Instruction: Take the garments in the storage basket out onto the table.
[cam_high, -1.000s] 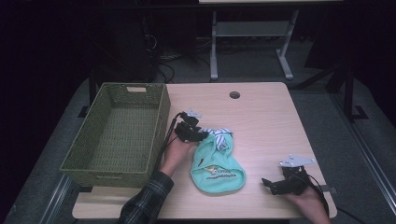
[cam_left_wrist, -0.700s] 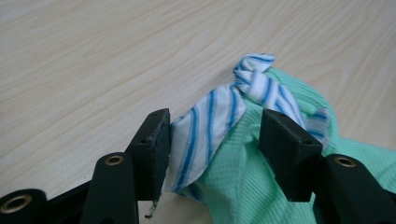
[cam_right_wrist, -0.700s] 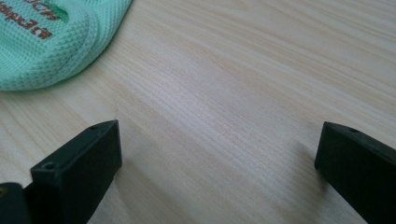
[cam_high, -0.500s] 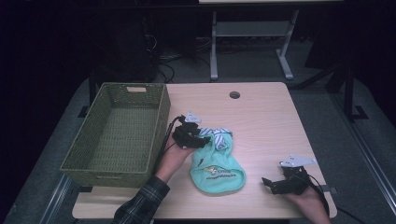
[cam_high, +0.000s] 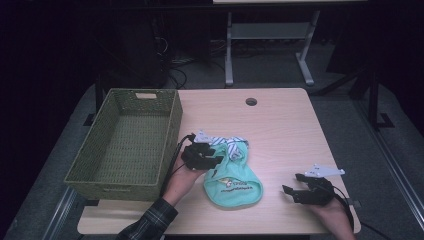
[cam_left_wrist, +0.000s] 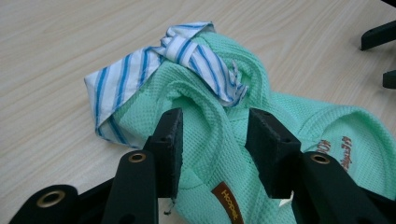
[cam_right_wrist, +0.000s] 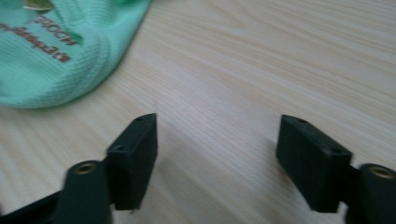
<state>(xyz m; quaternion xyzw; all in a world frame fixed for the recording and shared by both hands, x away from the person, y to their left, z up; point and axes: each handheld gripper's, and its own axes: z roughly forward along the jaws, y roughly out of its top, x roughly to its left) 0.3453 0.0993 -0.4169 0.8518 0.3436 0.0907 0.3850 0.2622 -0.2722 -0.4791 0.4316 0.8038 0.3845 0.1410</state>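
A mint-green knit garment (cam_high: 232, 182) with a blue-and-white striped collar (cam_high: 227, 142) lies crumpled on the wooden table (cam_high: 280, 130). My left gripper (cam_high: 216, 156) sits at its collar end, open. In the left gripper view its jaws (cam_left_wrist: 215, 135) straddle a raised fold of green fabric (cam_left_wrist: 327, 126), just below the striped collar (cam_left_wrist: 140, 74). My right gripper (cam_high: 291, 183) rests low over bare table to the garment's right, open and holding nothing. The right gripper view shows wood grain between its jaws (cam_right_wrist: 217, 140) and the garment's hem (cam_right_wrist: 60, 42) at upper left.
A green woven basket (cam_high: 172, 125) stands at the table's left, its long side close to my left hand. A round cable hole (cam_high: 251, 101) sits near the far edge. The right gripper's jaw tips (cam_left_wrist: 380, 56) appear far off in the left gripper view.
My left gripper has moved toward the near side and settled over the garment's collar end. The right gripper has stayed where it was.
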